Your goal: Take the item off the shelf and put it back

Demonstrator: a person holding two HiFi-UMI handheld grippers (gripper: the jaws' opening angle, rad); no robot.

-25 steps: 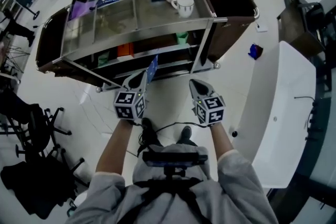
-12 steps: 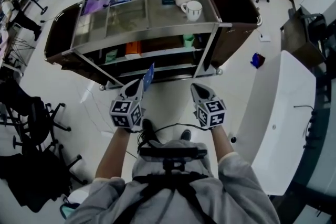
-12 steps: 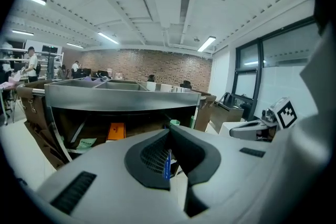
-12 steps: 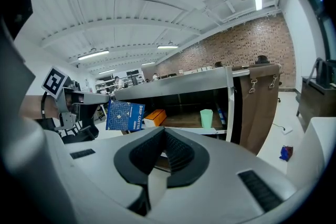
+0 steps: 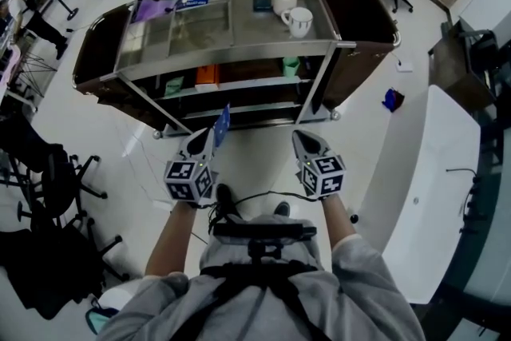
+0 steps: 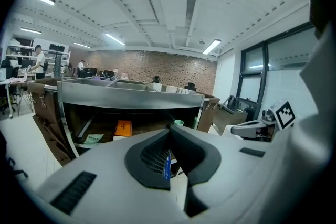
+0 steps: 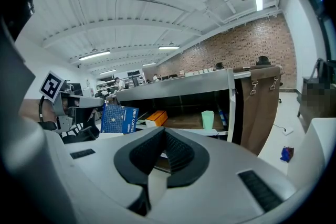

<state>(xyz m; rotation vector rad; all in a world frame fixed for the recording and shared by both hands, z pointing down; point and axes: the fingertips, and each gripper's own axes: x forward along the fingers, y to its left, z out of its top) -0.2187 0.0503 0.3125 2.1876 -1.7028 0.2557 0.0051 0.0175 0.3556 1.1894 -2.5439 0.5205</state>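
Observation:
A flat blue drip-coffee packet [image 5: 223, 124] stands upright in my left gripper [image 5: 209, 135], which is shut on its lower edge in front of the metal shelf cart [image 5: 239, 60]. The left gripper view shows the packet [image 6: 167, 164] edge-on between the pads. From the right gripper view its printed face [image 7: 119, 119] is plain, held out by the left gripper [image 7: 79, 105]. My right gripper [image 5: 300, 136] hovers beside it, level with it, shut with nothing in it [image 7: 164, 132]. Both grippers are a short way back from the cart's middle shelf [image 5: 239, 84].
The middle shelf carries an orange box [image 5: 207, 77] and a green cup [image 5: 291, 65]. White mugs [image 5: 298, 20] stand on the glass top. Brown bags [image 5: 363, 20] hang at the cart's ends. A white table [image 5: 431, 172] is at right, office chairs [image 5: 56, 188] at left.
My left gripper has drawn back from the cart with the blue packet still in it. The right gripper has hardly moved.

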